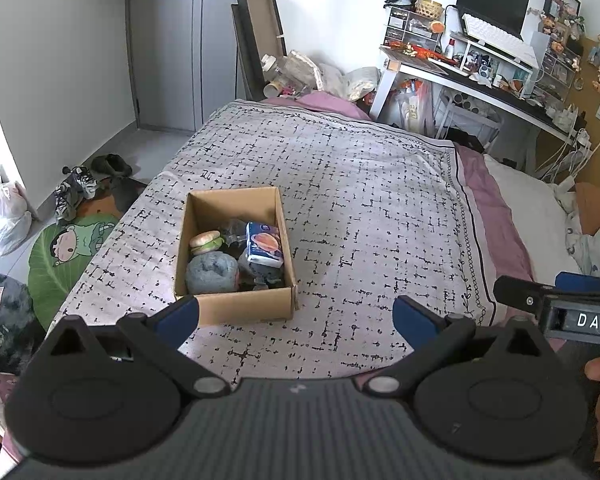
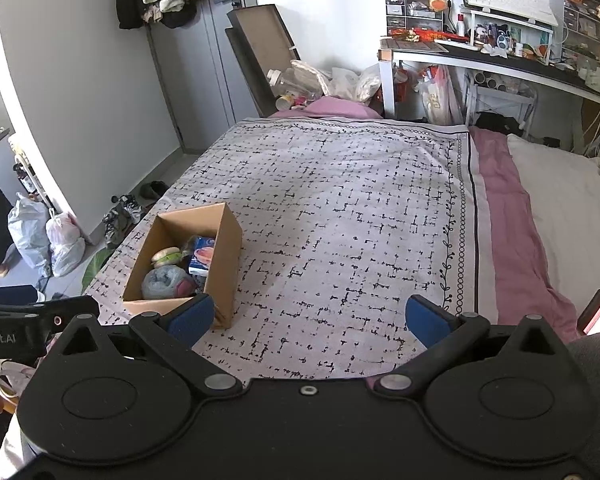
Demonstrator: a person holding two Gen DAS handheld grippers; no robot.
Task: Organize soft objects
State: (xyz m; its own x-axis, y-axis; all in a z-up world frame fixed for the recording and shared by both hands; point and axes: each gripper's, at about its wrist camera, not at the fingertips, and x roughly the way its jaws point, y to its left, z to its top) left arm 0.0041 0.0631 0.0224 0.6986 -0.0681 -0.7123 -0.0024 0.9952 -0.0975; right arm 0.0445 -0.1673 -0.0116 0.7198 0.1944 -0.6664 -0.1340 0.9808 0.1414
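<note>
Both claws — left claw [image 1: 296, 314] and right claw [image 2: 310, 316] — hang spread and empty above the bed [image 1: 360, 200]. The box [image 1: 236, 308] sits on it, holding a burger toy [image 1: 206, 241], grey roll [image 1: 212, 272] and tissue pack [image 1: 265, 245].

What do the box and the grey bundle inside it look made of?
The box looks like plain corrugated cardboard: matte brown, with sharp folded edges and no print showing. The grey bundle appears to be soft fuzzy fabric or yarn, with a rounded, slumped shape and a matte nap; which of the two, I cannot tell.
</note>
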